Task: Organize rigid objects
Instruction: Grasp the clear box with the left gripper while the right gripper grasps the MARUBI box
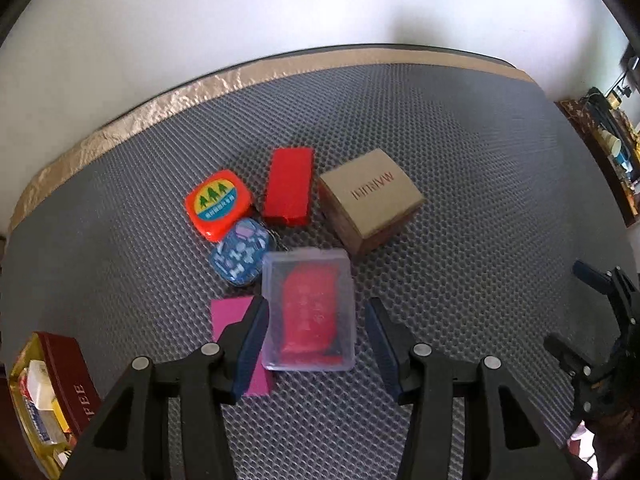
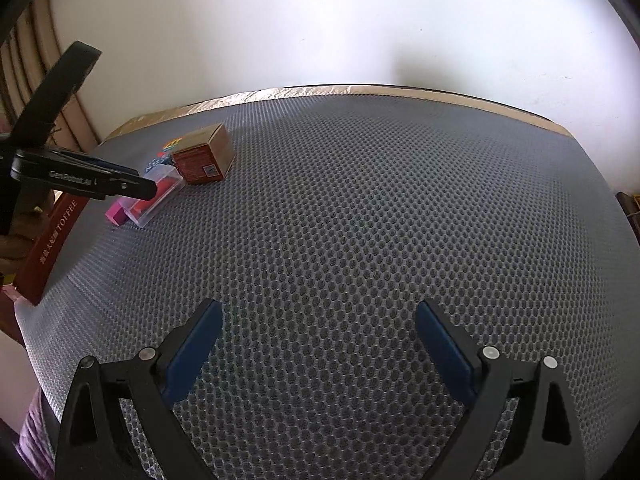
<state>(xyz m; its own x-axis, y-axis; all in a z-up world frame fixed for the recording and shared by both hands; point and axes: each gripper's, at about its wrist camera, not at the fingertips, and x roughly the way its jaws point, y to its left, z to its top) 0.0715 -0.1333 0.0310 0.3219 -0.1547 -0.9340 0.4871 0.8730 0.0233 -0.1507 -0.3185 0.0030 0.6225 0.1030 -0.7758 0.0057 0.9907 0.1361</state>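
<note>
The clear plastic case point(image 1: 308, 310) with something red inside lies flat on the grey honeycomb mat of the desk point(image 1: 460, 160), low in the centre of the left wrist view, between the fingers of the left tongs point(image 1: 318, 322). Those jaws stand part open; the left pad looks to be at the case's edge, the right pad is apart from it. A pink block point(image 1: 230, 314) lies just beside the case and partly under it. Above sit a blue patterned tin point(image 1: 240, 254), an orange tin point(image 1: 218, 204), a red box point(image 1: 288, 186) and a brown carton point(image 1: 370, 200). A toffee box point(image 1: 70, 376) sits at lower left. The right tongs point(image 2: 318, 342) hover wide open and empty, jaws opening, over bare mat.
</note>
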